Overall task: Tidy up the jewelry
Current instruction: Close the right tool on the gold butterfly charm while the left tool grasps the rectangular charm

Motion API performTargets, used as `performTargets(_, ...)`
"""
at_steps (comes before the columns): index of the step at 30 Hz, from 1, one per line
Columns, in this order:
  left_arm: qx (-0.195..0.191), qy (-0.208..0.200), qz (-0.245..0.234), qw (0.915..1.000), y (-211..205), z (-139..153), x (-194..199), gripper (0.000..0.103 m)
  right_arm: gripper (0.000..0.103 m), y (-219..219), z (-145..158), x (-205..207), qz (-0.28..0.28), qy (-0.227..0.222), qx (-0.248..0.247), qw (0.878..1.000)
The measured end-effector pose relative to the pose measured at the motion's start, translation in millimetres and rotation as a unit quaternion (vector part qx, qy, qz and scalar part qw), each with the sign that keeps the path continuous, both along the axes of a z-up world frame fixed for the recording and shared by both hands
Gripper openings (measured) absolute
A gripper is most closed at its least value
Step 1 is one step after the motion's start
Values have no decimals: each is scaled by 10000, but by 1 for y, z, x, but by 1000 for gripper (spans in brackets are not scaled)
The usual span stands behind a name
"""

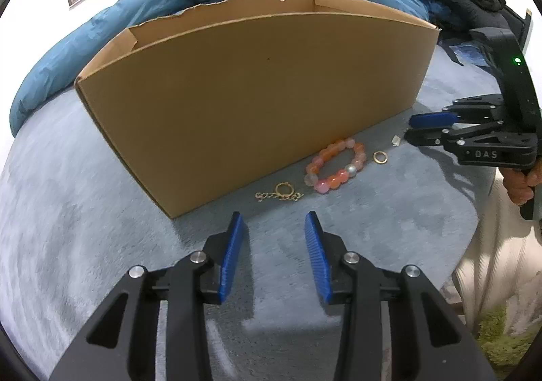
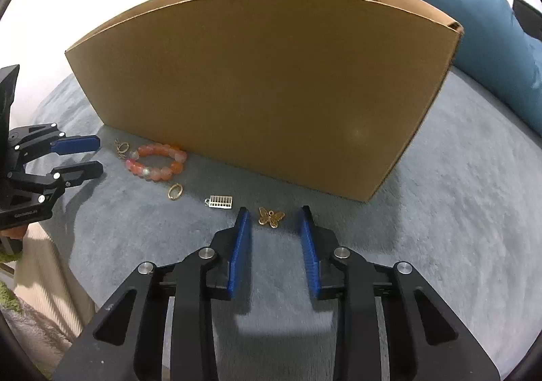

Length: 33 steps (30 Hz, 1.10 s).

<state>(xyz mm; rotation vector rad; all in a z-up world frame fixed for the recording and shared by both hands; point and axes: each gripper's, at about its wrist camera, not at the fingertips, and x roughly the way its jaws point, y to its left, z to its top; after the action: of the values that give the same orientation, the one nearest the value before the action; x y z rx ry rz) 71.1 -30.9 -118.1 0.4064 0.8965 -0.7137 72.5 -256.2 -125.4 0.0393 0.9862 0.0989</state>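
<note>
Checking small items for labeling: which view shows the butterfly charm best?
The right wrist view: the butterfly charm lies on the blanket just ahead of the open right gripper. The left wrist view does not show it.

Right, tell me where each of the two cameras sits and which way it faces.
Left wrist: rides on the left gripper, jaws open, facing the brown cardboard box on the grey bedspread; the right gripper and the person's hand show at right.
Right wrist: rides on the right gripper, jaws open around the gold butterfly charm, facing the same box; the left gripper shows at left.
Shared: box, bedspread, orange-pink beaded bracelet, small gold ring.
</note>
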Motion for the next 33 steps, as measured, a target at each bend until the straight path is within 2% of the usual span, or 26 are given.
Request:
performTargets(5, -76, -50, -140, 9999, -7, 6, -4, 35, 19, 3, -3, 5, 166, 77, -97, 9998)
performTargets(7, -118, -77, -215, 9997, -11, 9, -7, 34, 13, 3, -4, 6, 221, 94, -114, 9996)
performTargets(14, -242, -95, -504, 9984, -30, 15, -19, 34, 11, 4, 1, 5, 194, 88, -2, 9998)
performTargets(20, -301, -232, -941, 9948, -59, 17, -29, 34, 11, 3, 5, 1, 94, 84, 26, 9999)
performTargets(26, 6, -439, -1552, 9869, -103, 5, -31, 34, 11, -4, 7, -8, 18, 66, 34, 10000)
performTargets(33, 263, -390, -1763, 9832, -129, -12, -19, 34, 11, -4, 5, -8, -28, 14, 151, 9999)
